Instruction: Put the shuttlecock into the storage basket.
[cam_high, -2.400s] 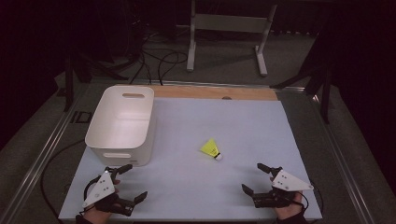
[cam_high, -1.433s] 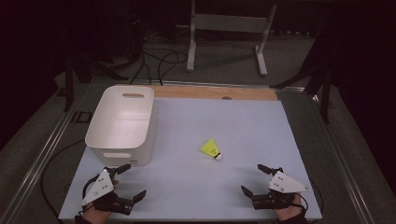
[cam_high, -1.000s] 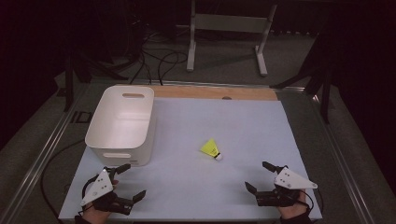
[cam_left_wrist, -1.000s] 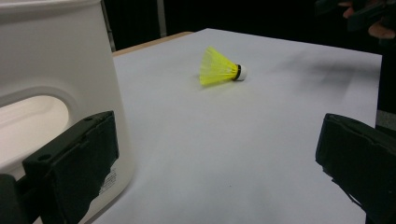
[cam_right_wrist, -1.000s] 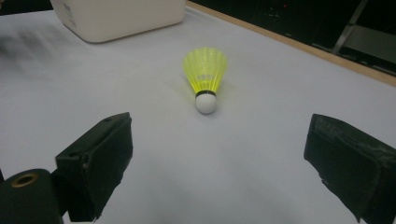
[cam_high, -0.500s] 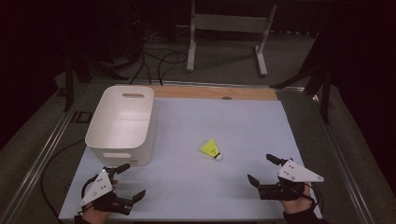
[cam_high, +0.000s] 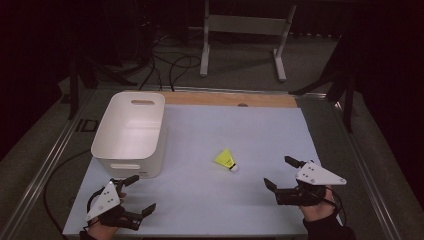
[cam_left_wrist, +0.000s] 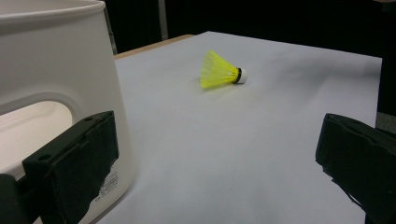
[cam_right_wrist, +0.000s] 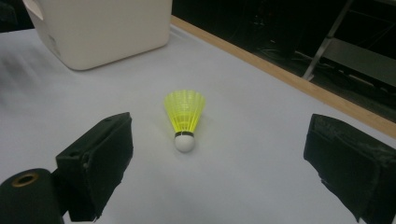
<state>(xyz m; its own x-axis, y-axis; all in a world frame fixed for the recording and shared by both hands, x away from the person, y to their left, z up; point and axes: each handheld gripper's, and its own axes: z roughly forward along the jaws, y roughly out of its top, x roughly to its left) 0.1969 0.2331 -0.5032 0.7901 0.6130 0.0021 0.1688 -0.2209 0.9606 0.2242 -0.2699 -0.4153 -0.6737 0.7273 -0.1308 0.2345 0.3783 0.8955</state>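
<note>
High view is showing you a white bin (cam_high: 131, 131) standing on the left part of the pale worktop (cam_high: 260, 135), its open top facing up and its inside looking bare, with a handle slot cut in the far wall and another in the near wall. A yellow shuttlecock (cam_high: 226, 160) is lying on its side on the worktop, right of the bin and well apart from it, its white cork tip pointing toward the near right corner. You are holding the left hand-held gripper (cam_high: 138, 196) low at the near left corner, just in front of the bin, with its jaws spread wide and gripping nothing; your left hand (cam_high: 102, 227) is coming in from the bottom edge. In the left gripper view the bin's wall is sitting right beside one jaw, and the shuttlecock is lying farther off between the two jaws. You are holding the right hand-held gripper (cam_high: 281, 174) at the near right, its jaws also spread and empty, pointing left toward the shuttlecock, which is near but not touching. In the right gripper view the shuttlecock is sitting between the open jaws, cork end toward the camera, with the bin beyond it.
</note>
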